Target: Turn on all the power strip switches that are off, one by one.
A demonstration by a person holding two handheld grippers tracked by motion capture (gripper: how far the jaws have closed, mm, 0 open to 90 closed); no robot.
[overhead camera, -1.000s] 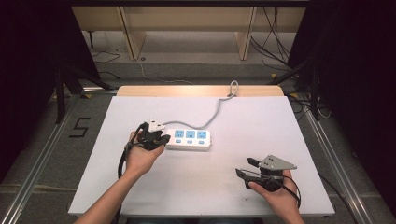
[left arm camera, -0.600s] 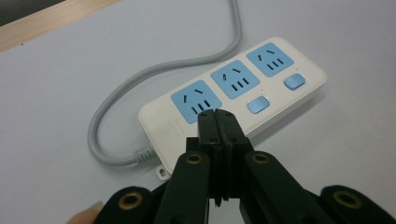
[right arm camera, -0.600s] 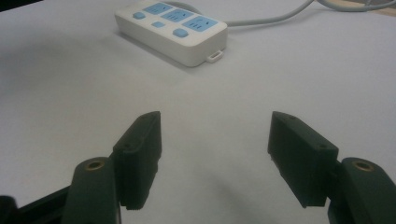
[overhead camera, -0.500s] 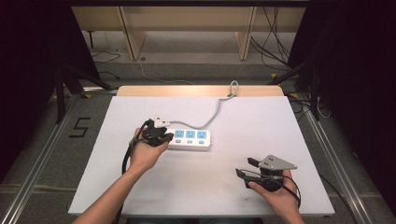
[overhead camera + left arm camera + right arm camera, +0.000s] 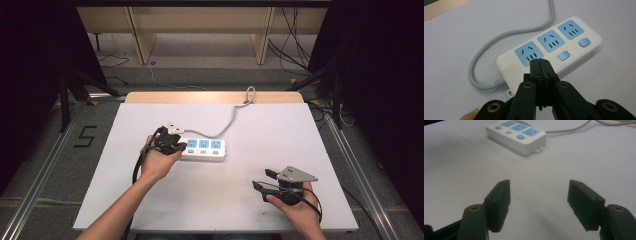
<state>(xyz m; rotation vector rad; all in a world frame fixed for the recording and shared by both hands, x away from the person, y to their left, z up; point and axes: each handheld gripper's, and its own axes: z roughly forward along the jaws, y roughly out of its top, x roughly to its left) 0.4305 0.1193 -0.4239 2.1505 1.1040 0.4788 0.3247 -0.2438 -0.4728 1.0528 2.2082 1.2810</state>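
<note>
Shifted slightly rightward, left hand-held gripper [image 5: 540,61] hovers clamped over power strip [image 5: 554,47].

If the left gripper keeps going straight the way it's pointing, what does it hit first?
Most likely the white power strip. The left gripper, jaws shut, points at the end near the cable, by the first blue socket, where that socket's switch would sit. Whether it already touches is unclear.

In the high view the left hand-held gripper [image 5: 181,145] covers the near-left end of the white plastic power strip with blue sockets [image 5: 206,148]; its grey cable [image 5: 231,119] drops behind the counter [image 5: 310,150] edge.
</note>
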